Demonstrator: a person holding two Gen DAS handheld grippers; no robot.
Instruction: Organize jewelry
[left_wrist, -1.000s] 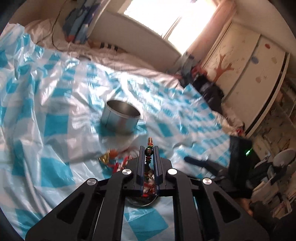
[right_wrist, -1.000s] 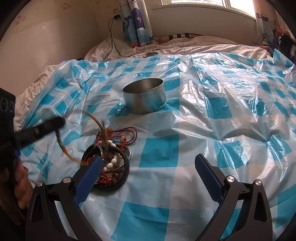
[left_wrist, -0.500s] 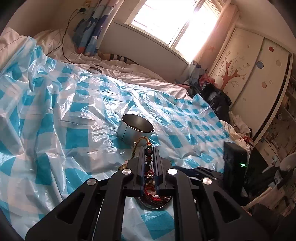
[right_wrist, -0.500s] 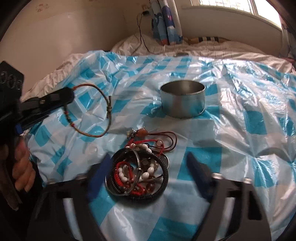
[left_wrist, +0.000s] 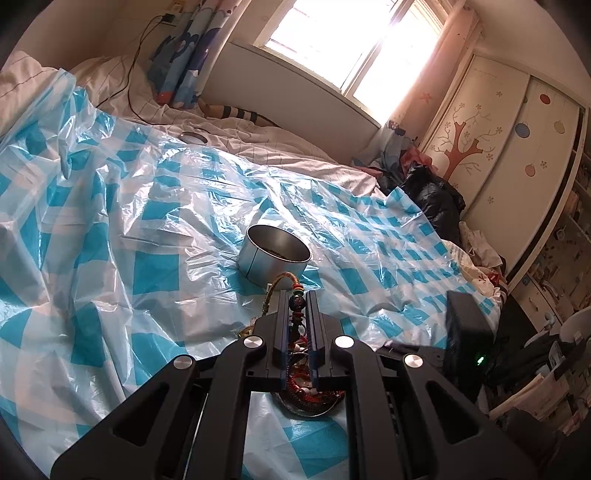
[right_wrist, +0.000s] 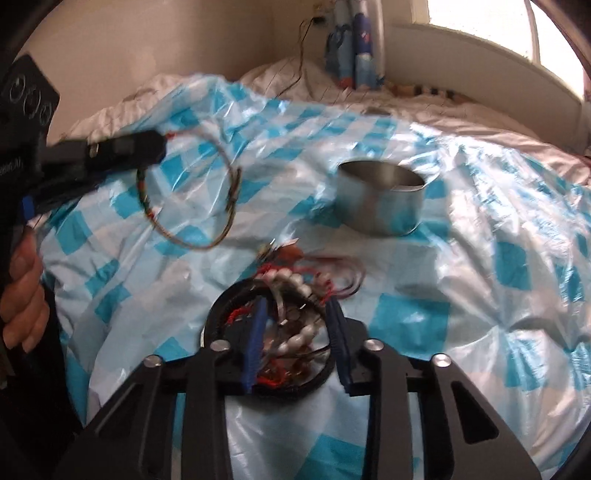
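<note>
**Two grippers over a pile of jewelry on a checked plastic sheet**

The left gripper (left_wrist: 297, 306) is pressed together on a thin beaded bracelet (right_wrist: 188, 206), which hangs as a loop in the air below its tips, clear of the blue-and-white plastic sheet (left_wrist: 155, 266). The right gripper (right_wrist: 297, 325) sits low over the jewelry pile (right_wrist: 291, 295), a tangle of white beads, red cord and a black ring; its jaws have just been closing, with white beads between the blue pads (right_wrist: 255, 339), though the blur hides whether the pads press on them. A metal tin (right_wrist: 380, 201) stands upright just beyond the pile. A hand (right_wrist: 22, 291) grips the left handle.
</note>
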